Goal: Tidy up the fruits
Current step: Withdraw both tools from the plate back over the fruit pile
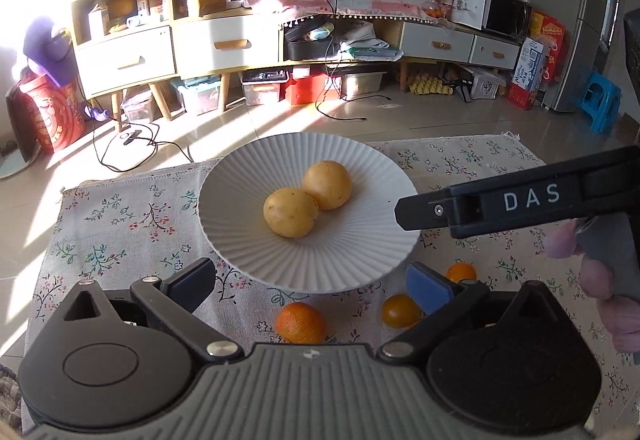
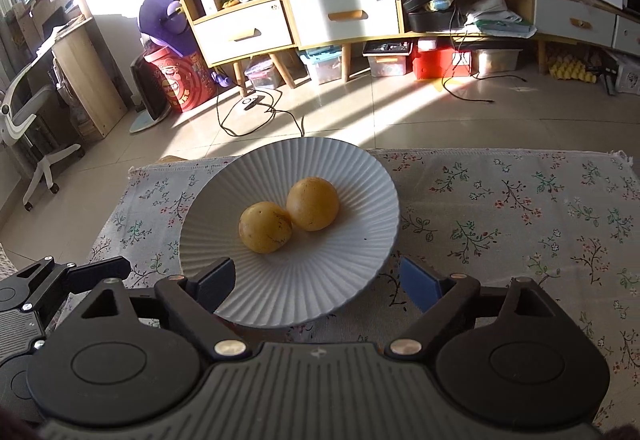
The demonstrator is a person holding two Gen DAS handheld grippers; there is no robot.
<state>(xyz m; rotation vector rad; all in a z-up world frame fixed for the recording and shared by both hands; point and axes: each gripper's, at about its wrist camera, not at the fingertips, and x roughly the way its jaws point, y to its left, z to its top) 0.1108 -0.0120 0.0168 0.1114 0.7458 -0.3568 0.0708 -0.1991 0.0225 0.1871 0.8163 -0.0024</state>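
Observation:
A white ribbed plate (image 1: pixel 360 252) sits on a floral tablecloth (image 1: pixel 120 224) and holds two yellow round fruits (image 1: pixel 291 213) (image 1: pixel 327 185), touching each other. Three small oranges (image 1: pixel 300 322) (image 1: pixel 400 310) (image 1: pixel 461 272) lie on the cloth at the plate's near edge. My left gripper (image 1: pixel 312 286) hangs open over that edge, above the oranges, gripping nothing. In the right wrist view the same plate (image 2: pixel 352 176) and yellow fruits (image 2: pixel 265 227) (image 2: pixel 313 204) show. My right gripper (image 2: pixel 318 282) is open over the plate's near rim, empty. One of its fingers (image 1: pixel 440 208) reaches in beside the plate.
The table's far edge drops to a tiled floor (image 1: pixel 360 116) with cables. Cabinets and storage boxes (image 1: pixel 256 88) line the far wall. A hand (image 1: pixel 600 280) holds the right gripper's handle. The left gripper's body (image 2: pixel 40 292) shows at the left edge.

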